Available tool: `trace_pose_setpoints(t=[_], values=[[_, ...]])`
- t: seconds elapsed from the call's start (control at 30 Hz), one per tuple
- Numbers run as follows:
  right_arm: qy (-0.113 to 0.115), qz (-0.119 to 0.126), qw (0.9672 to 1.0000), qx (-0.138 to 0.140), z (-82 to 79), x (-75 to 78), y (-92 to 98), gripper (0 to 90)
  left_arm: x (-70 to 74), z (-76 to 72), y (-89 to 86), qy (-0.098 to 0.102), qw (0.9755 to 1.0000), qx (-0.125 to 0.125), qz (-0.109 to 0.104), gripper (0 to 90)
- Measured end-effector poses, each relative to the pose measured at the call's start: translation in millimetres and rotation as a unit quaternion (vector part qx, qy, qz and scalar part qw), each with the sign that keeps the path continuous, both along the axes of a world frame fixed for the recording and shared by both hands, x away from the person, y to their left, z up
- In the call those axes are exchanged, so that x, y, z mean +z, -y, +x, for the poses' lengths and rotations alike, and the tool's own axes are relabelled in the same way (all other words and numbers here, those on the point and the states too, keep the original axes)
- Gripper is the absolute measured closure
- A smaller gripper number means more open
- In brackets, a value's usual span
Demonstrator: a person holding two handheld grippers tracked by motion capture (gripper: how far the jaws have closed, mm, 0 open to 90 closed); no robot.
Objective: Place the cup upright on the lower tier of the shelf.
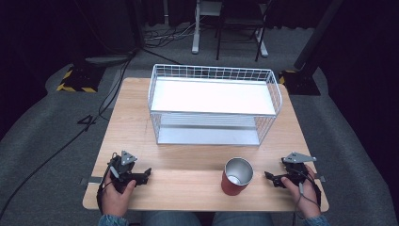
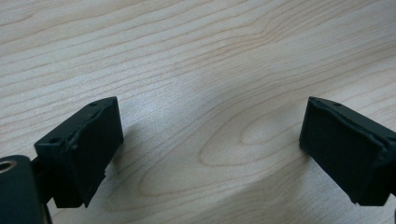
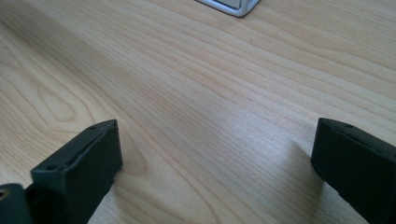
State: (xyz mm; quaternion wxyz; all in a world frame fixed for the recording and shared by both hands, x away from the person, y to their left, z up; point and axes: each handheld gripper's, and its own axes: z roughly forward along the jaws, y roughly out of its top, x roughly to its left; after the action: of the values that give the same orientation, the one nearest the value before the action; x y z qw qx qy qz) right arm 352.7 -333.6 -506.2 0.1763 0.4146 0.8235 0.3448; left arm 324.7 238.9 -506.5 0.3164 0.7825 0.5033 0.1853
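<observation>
One wooden table [image 1: 141, 117] carries everything here, and the largest thing on it is a white two-tier wire rack [image 1: 214, 106] standing toward its far edge, both shelves bare. Nearer the person, just in front of the rack and right of centre, a red cup [image 1: 236, 176] with a shiny metal inside stands upright with its mouth up and appears empty.

The left gripper [image 1: 143, 175] rests low near the table's near left corner, well apart from the cup; seen in its own view [image 2: 210, 140], its jaws stand wide with bare wood between them. The right gripper [image 1: 269, 176] lies just beside the cup, tips pointing at it but not touching; in its own view [image 3: 215, 154] the jaws are likewise spread and empty, with a corner of the rack's base at the top edge.

By the look of it, the work has hardly begun: the cup is untouched, nothing is shelved, and the grasp and the carry to the rack are probably still ahead.
</observation>
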Motion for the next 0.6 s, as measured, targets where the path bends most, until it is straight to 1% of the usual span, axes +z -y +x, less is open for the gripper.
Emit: trace_pose_setpoints(t=[0.33,0.53,0.6], values=[[0.0,0.001,1.0,-0.003,-0.2,-0.1,-0.7,2.3,-0.4,2.4,1.5,-0.003,1.0,0.002,0.0,3.7],[0.0,0.002,1.0,0.001,-2.1,0.0,-0.1,2.6,-0.2,4.2,0.7,-0.006,1.0,-0.007,0.002,2.1],[0.002,0.004,1.0,0.001,-3.2,0.4,0.8,5.5,-0.4,4.8,1.4,-0.007,0.9999,-0.009,0.005,1.1]])
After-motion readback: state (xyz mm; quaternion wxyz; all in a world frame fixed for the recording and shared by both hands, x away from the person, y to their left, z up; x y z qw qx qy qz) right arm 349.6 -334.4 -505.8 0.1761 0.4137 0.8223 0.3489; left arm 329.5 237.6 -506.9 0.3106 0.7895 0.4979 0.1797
